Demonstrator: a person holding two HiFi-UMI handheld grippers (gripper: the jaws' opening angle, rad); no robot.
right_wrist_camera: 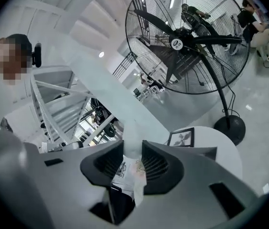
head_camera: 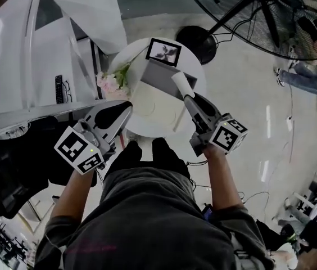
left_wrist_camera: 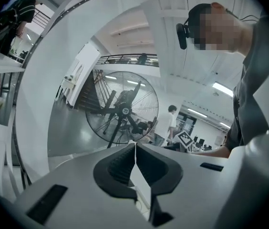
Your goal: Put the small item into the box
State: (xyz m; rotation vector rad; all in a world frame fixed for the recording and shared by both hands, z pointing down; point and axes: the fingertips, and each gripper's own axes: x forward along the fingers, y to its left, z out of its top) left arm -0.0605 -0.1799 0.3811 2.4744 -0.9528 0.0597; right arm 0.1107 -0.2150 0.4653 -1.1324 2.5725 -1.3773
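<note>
My right gripper [head_camera: 188,98] is shut on the small item [head_camera: 181,85], a white packet whose end sticks up past the fingertips. It hangs over the round white table [head_camera: 147,120], just right of the grey box [head_camera: 159,79]. In the right gripper view the packet [right_wrist_camera: 131,144] sits pinched between the dark pads, with print showing on its lower part, and the box's edge [right_wrist_camera: 206,152] lies beyond. My left gripper [head_camera: 126,107] hovers at the table's near-left edge; in the left gripper view its jaws [left_wrist_camera: 135,149] meet at the tips with nothing between them.
A framed picture [head_camera: 163,51] stands at the table's far side behind the box. Pink and white flowers [head_camera: 111,82] lie at its left. A large floor fan [head_camera: 259,4] stands to the far right, its round base [head_camera: 198,41] close to the table. White furniture [head_camera: 29,55] is at the left.
</note>
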